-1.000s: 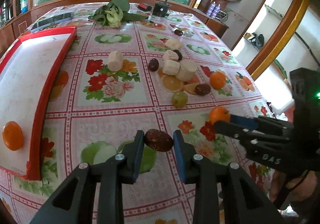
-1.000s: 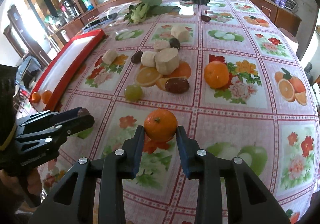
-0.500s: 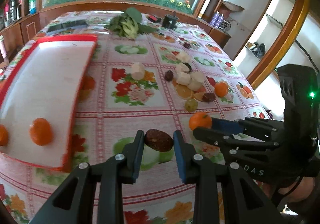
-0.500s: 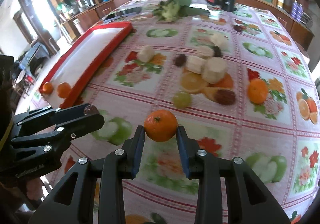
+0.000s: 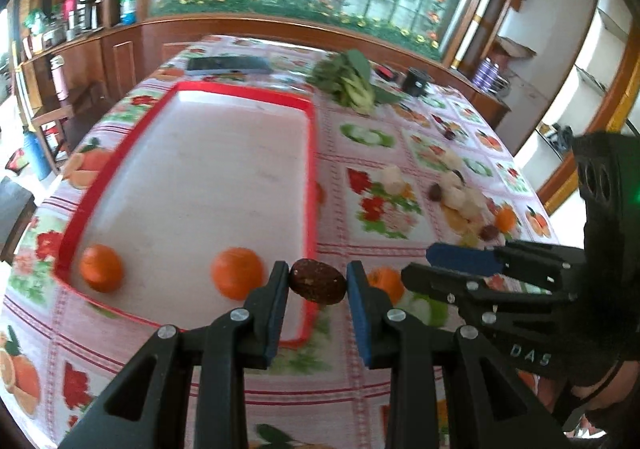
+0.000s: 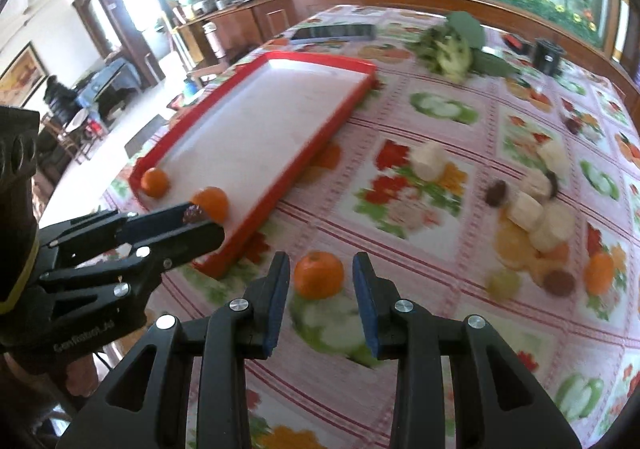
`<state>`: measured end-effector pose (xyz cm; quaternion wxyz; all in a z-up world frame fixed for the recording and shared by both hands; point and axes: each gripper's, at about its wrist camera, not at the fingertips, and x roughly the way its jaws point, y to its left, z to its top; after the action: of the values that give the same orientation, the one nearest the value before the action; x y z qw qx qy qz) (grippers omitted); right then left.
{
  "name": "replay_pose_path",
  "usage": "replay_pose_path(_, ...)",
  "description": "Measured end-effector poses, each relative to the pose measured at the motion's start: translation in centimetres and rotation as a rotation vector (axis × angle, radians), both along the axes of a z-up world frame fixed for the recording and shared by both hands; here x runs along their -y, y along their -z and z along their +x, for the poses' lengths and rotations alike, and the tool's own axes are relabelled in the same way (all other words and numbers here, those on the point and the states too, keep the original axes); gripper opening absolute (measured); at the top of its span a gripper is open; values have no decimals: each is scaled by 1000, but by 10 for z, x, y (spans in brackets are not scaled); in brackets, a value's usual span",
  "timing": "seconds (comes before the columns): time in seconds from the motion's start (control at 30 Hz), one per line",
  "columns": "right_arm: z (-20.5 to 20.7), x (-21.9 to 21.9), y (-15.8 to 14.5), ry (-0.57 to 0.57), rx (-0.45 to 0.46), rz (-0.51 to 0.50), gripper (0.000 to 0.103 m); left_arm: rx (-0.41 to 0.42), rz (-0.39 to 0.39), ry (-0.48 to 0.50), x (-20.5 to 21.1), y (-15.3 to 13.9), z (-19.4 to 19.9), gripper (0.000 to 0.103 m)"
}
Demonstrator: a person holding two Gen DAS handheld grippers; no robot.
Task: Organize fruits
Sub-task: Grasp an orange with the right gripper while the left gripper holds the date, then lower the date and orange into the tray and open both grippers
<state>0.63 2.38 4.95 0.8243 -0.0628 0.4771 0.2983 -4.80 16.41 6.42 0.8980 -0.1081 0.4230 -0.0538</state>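
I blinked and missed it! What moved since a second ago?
Both grippers swung toward the red tray: the left gripper carrying the dark brown fruit, the right gripper the orange. Both grips stayed shut; the two oranges in the tray stayed put.

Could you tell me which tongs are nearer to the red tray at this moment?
Left. The left tongs, holding a dark brown fruit, hang over the red tray's near corner. The right tongs, holding an orange, sit beside it over the tablecloth.
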Motion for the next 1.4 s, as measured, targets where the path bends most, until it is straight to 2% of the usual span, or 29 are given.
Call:
replay_pose_path(0.13,1,-9,3,-16,8,-19,32,5,-7,-32,-18,-3,2,32)
replay_pose_path(0.27,5,2,16,17,-24,-70,32,-3,-19,-33,-22,-1,0,32)
replay_pose_path(0.4,4,13,26,-7,-89,-39,33,0,-25,-6,-15,-1,-8,32)
replay_pose_path(0.47,-1,7,29,-53,-110,-13,41,-1,-28,-1,-13,-1,-12,32)
replay_pose_path(0.63,-12,-23,33,-171,-74,-25,42,-12,-26,-5,-15,-1,-25,32)
replay_pose_path(0.87,-7,-48,43,-257,-29,-45,41,-19,-13,-55,-24,1,-41,32)
replay_pose_path(0.93,-4,-45,43,-250,-18,-57,32,-23,-10,-65,-25,2,-43,32)
replay_pose_path(1.23,-7,-10,35,-177,-45,-70,32,-44,-17,-53,-15,9,-45,32)
replay_pose_path(1.4,-4,-6,30,-149,-24,-98,32,-38,-22,-47,-13,6,-35,32)
